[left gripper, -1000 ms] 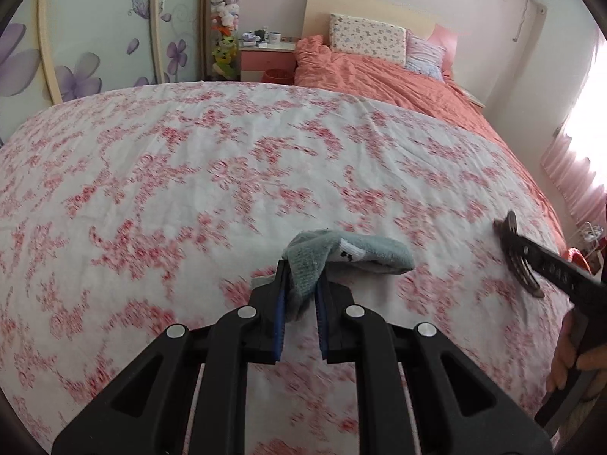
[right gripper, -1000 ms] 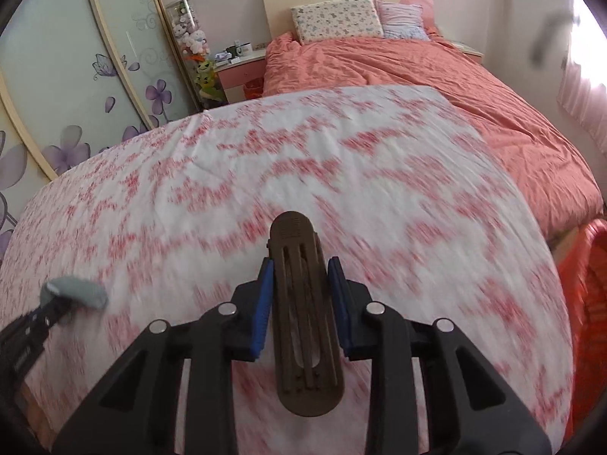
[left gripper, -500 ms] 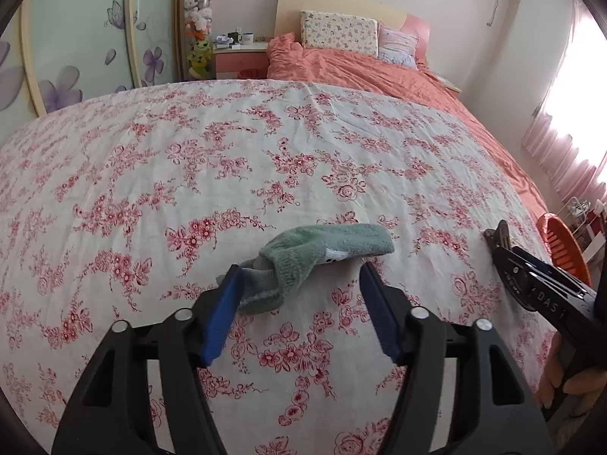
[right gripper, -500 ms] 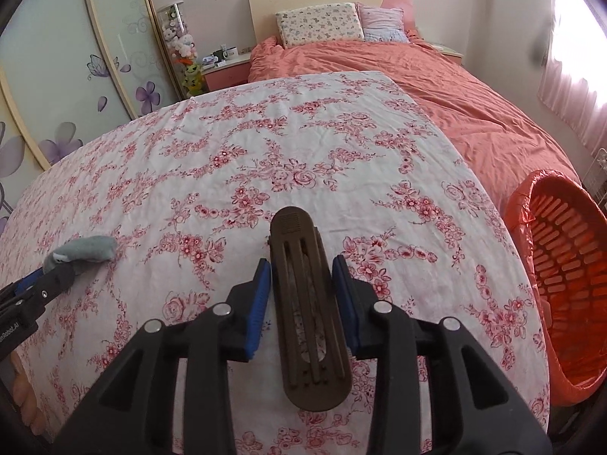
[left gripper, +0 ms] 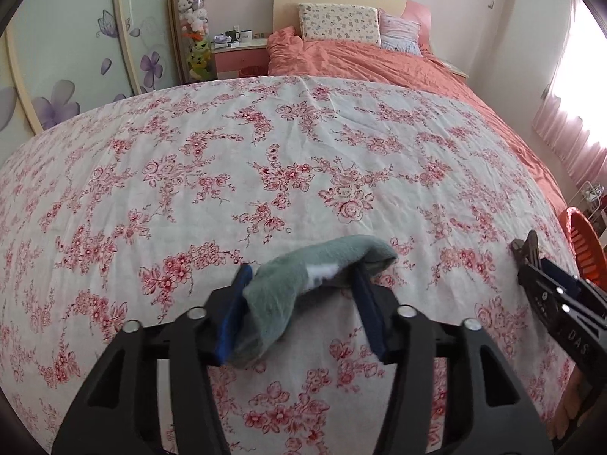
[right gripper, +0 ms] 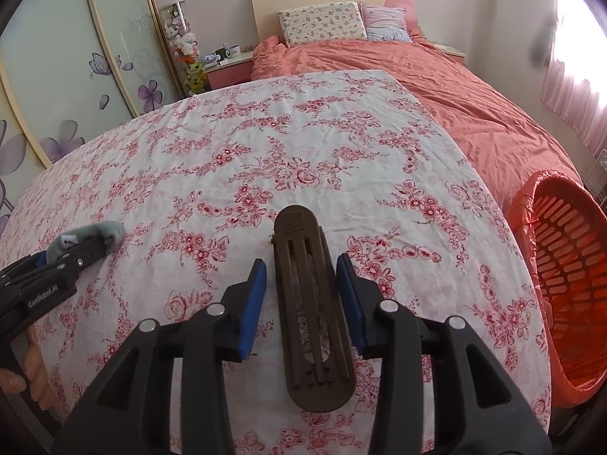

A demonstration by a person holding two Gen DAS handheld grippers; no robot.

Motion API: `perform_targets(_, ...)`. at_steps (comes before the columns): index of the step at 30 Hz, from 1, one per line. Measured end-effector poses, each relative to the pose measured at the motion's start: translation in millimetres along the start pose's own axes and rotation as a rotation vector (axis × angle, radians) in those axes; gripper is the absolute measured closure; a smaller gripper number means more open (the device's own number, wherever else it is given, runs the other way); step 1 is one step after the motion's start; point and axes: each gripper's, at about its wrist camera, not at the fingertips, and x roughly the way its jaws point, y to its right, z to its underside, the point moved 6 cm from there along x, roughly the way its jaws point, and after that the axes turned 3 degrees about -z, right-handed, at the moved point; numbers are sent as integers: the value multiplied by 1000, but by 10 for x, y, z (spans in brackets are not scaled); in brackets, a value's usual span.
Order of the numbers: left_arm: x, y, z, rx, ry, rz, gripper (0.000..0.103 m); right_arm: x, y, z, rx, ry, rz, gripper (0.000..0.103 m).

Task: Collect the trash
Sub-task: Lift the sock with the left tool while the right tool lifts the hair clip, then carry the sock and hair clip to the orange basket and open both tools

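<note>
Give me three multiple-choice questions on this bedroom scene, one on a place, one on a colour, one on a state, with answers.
1. Where is the orange basket? A on the pillows; B beside the bed, at the right; C on the nightstand.
2. What colour is the sock? A grey-green; B yellow; C black.
3. How do the fingers of the right gripper stand to the brown clip? A clamped on it; B either side, gaps showing; C far from it.
Answers: B, the basket sits past the bed's right edge; A, its fabric is grey-green; B, the sheet shows between each finger and the clip, the fingers having just been opening with it between them.
</note>
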Motion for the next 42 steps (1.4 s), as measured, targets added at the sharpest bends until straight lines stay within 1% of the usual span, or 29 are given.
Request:
perform_targets(1,1,8,-7,-6,1,1,62,1,1,-1,2,1,-3,64)
perform_targets(3,5,27,-13,-21,5,12,65,-2,5,3,5,1,-6,64)
perform_targets(8,-1,51,16,-8,31,10,64,-3,2,6,4,1,-5,64)
perform_targets(13,-14,68,28,6,29,8,64,-3,-8,4,-11,-1,15,64)
perform_targets(14,-19,75,38,11,28,7,64,-3,-10,3,-15,0,26,66)
perform_targets(15,-25,84,45,17,28,7,67,-9,-5,-1,-15,3,22,70)
perform_targets(16,-33,98,51,23,28,17,79,-10,-3,-3,-12,4,14,70)
perform_targets(17,-38,106,53,24,26,29,84,-13,0,-4,-9,6,9,71)
perform_targets(19,-57,113,47,22,24,43,88,-27,11,-4,-2,9,-1,71)
perform_targets(22,-94,102,19,16,33,48,88,-80,19,3,10,18,-13,71)
perform_targets(24,-128,96,0,11,41,45,88,-125,11,-13,13,27,-26,79)
perform_targets(27,-198,109,-34,9,56,45,88,-211,-1,-39,8,41,-29,80)
perform_targets(30,-254,124,-64,5,66,39,88,-190,-15,-12,-6,30,-18,80)
perform_targets(34,-312,119,-62,-10,62,43,88,-227,15,5,26,28,-30,80)
perform_targets(37,-393,151,-102,-1,78,46,88,-369,49,-40,38,55,-35,80)
perform_targets(42,-618,257,-197,-2,119,70,88,-746,179,-165,67,129,-33,80)
